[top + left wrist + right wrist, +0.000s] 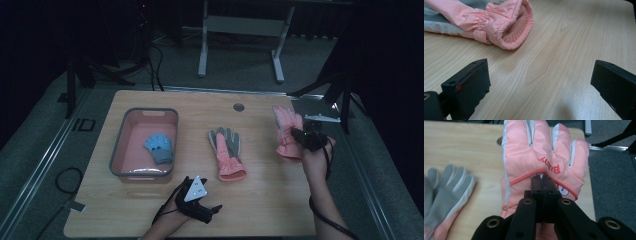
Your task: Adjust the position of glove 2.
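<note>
Nearest, at the desk's [260, 200] front edge: left gripper [200, 200] resting low, fingers [466, 85] spread wide apart with only bare wood between them. Just ahead of those fingers, the open cuff of a pink-and-grey glove [506, 27] lying flat mid-desk, palm side up — grey fingertips pointing away. To the right and raised off the desk: right gripper [309, 136], fingers [544, 195] pressed together, clamped on the back of a pink glove [544, 152] near its red piping; glove hanging upright, fingertips up, red "Bunny" lettering showing upside down in the right gripper view. Left of centre, farther back: a grey-rimmed pink tub [120, 137] with a small blue glove [160, 147] lying inside. Beyond — a round grommet [238, 107] near the desk's far edge, then dark floor with a white stand [240, 30].
</note>
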